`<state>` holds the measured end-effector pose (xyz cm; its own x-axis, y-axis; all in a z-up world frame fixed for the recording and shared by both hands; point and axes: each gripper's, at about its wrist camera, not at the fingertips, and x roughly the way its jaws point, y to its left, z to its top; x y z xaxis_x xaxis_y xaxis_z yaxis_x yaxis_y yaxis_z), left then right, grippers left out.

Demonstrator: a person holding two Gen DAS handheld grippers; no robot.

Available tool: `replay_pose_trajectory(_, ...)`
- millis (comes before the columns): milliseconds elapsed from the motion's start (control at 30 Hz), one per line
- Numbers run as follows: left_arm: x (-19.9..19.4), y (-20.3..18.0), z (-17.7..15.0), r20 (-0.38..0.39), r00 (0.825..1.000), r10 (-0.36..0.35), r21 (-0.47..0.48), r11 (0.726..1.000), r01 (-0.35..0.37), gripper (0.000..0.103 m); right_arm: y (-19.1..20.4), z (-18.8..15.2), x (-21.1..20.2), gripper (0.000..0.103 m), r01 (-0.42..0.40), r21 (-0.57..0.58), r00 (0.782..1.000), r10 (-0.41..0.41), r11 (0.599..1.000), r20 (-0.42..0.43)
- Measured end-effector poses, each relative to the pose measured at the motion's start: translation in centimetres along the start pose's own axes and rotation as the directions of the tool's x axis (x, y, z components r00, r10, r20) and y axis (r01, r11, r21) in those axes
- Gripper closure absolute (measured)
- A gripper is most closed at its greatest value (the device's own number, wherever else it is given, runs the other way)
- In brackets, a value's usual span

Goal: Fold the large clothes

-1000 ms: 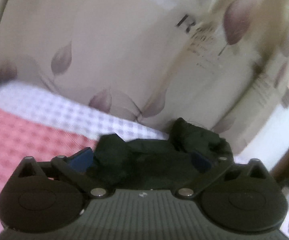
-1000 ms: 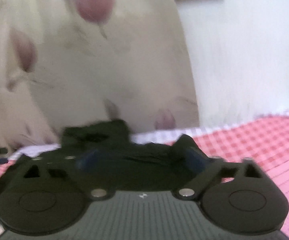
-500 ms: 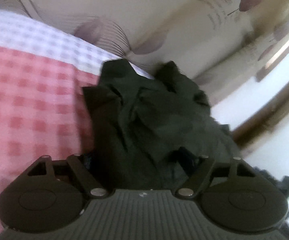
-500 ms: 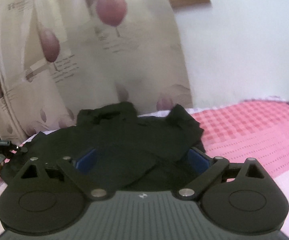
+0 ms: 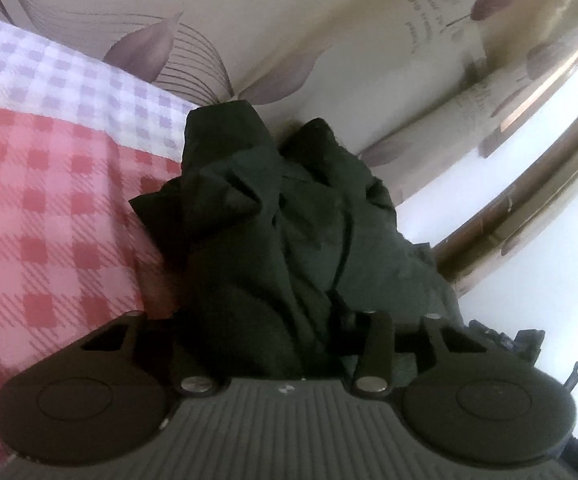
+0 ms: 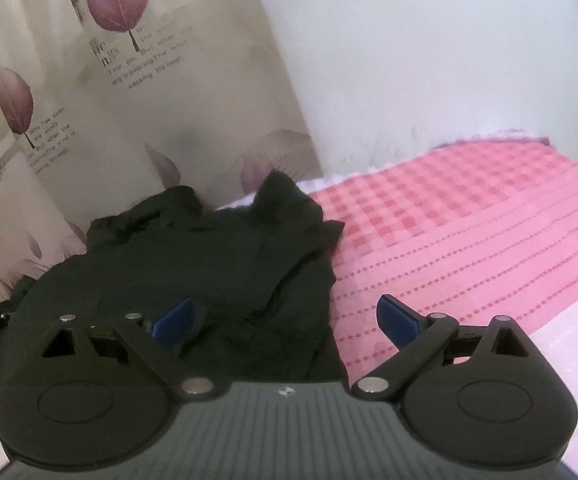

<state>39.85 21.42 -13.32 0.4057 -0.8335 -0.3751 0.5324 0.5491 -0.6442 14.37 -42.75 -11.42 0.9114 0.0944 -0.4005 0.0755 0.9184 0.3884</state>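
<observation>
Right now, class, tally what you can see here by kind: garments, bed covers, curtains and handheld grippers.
Dark garment: 1
Pink checked bed cover: 1
Leaf-print curtain: 1
Grippers: 2, left gripper closing on the garment, right gripper open
Total: 5

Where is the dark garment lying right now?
The dark garment lies crumpled on the pink checked bedspread, at its edge beside the leaf-print curtain, left of centre in the right wrist view.
</observation>
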Motion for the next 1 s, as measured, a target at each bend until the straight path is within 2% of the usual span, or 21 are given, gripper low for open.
replay_pose_trajectory(100, -0.2, -0.8, -0.6, 0.017, 1.000, 0.014, 0.019, 1.000, -0.014, 0.065, -0.4, -0.2, 1.2, 0.004, 0.004, 0.010, 0.999, -0.004, 1.000, -0.032)
replay_pose_trajectory(233, -0.6, -1.1, -1.3, 0.035, 0.999, 0.016, 0.001, 1.000, -0.016, 0.065, -1.0, -0.2, 3.3, 0.004, -0.052, 0.058, 0.990, 0.059, 0.997, -0.131)
replay_pose_trajectory(333, -0.9, -1.3, -1.7, 0.048, 0.999, 0.018, -0.026, 1.000, -0.017, 0.067, -0.4, -0.1, 3.9, 0.006, -0.055, 0.021, 0.985, 0.057, 0.998, -0.165)
replay_pose_trajectory(400, -1.2, -1.5, -2.3, 0.056, 0.998, 0.018, -0.035, 0.999, -0.016, 0.067, -0.1, 0.0, 4.0, 0.027, -0.074, 0.032, 0.979, 0.079, 0.997, -0.189)
replay_pose_trajectory(467, -1.6, -1.7, -3.0, 0.056, 0.998, 0.016, -0.046, 0.999, -0.013, 0.068, 0.0, -0.1, 3.6, 0.037, -0.076, 0.043, 0.974, 0.083, 0.996, -0.210)
replay_pose_trajectory(600, -2.9, -2.1, -4.5, 0.054, 0.999, 0.005, -0.062, 0.998, -0.002, 0.070, -0.5, -0.7, 2.3, 0.043, -0.096, 0.115, 0.966, 0.120, 0.989, -0.229)
replay_pose_trajectory(733, -4.9, -2.1, -6.5, 0.056, 0.998, -0.024, -0.088, 0.996, 0.029, 0.070, -0.7, -1.7, 0.2, 0.044, -0.127, 0.207, 0.949, 0.179, 0.970, -0.259)
replay_pose_trajectory(800, -5.4, -2.2, -7.1, 0.052, 0.998, -0.029, -0.086, 0.996, 0.034, 0.070, -0.5, -2.0, -1.1, 0.043, -0.101, 0.193, 0.948, 0.153, 0.976, -0.278)
replay_pose_trajectory(867, -5.4, -2.4, -7.1, 0.050, 0.998, -0.022, -0.085, 0.996, 0.026, 0.069, 0.0, -1.1, -3.0, 0.042, -0.002, 0.122, 0.979, 0.027, 0.993, -0.204)
replay_pose_trajectory(900, -5.3, -2.3, -7.1, 0.047, 0.999, -0.013, -0.089, 0.996, 0.017, 0.064, 0.7, -0.3, -4.2, 0.042, 0.044, 0.077, 0.991, -0.033, 0.996, -0.130)
replay_pose_trajectory(933, -5.2, -2.3, -7.0, 0.044, 0.999, -0.009, -0.093, 0.996, 0.013, 0.062, 1.8, 0.8, -5.5, 0.042, 0.073, 0.027, 0.997, -0.072, 0.997, -0.037)
replay_pose_trajectory(967, -5.1, -2.4, -7.0, 0.043, 0.999, -0.011, -0.090, 0.996, 0.015, 0.061, 3.0, 1.6, -6.5, 0.042, 0.057, -0.004, 0.998, -0.057, 0.998, 0.031)
replay_pose_trajectory(1000, -5.0, -2.4, -6.9, 0.041, 0.999, -0.011, -0.085, 0.996, 0.014, 0.059, 4.5, 2.3, -7.3, 0.042, 0.001, -0.032, 0.997, 0.002, 0.999, 0.080)
